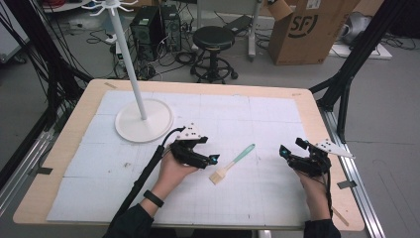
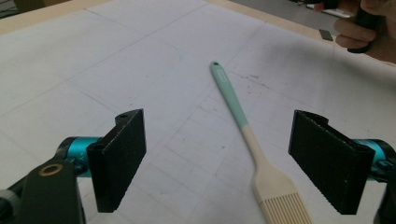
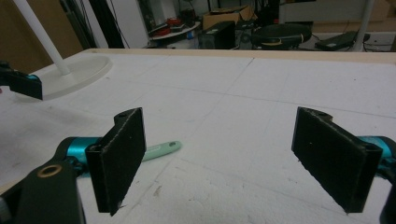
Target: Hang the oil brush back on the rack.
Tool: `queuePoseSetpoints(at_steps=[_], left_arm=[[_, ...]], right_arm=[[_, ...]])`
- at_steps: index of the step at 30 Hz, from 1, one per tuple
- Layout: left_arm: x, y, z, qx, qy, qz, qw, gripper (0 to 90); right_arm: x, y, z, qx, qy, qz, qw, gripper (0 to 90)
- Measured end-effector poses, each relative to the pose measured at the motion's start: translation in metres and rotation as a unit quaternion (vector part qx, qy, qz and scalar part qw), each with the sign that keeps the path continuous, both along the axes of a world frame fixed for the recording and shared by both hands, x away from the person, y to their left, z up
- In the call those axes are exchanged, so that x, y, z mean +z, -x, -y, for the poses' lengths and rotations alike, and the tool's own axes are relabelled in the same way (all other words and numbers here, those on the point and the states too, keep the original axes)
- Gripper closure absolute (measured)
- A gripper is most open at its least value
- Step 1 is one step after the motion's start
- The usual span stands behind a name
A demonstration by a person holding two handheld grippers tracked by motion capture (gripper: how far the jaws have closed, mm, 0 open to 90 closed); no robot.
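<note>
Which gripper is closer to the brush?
The left gripper. Its open jaws point at the brush lying just beside them, bristle end nearest. The right gripper sits farther off, near the table's right edge.

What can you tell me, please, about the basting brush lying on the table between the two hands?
The basting brush is slim, with a mint-green handle, a small hole at its tip, and a cream neck widening into a flat, ribbed head. It looks like silicone or plastic. It lies flat on the white mat, aslant, head toward the person, untouched. The left tongs stand open near its head.
</note>
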State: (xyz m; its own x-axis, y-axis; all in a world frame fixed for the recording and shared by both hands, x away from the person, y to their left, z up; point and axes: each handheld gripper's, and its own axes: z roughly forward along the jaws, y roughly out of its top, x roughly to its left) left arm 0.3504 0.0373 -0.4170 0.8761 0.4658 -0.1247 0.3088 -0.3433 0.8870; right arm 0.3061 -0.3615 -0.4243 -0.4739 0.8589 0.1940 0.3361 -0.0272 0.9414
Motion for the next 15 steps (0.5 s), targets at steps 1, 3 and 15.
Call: queuePoseSetpoints(at_steps=[1,3,15], left_arm=[[-0.002,0.000,0.004,-0.001,-0.001,-0.003,1.0000,20.0],[-0.006,0.000,0.013,-0.007,-0.005,-0.007,0.9999,20.0],[-0.023,0.004,0.048,-0.020,-0.049,-0.021,0.9984,23.5]], right_arm=[[0.000,0.000,0.000,0.000,0.000,0.001,1.0000,16.9],[0.000,0.000,0.000,0.000,-0.001,0.000,1.0000,16.9],[-0.001,-0.001,0.000,0.000,0.000,0.000,1.0000,16.9]])
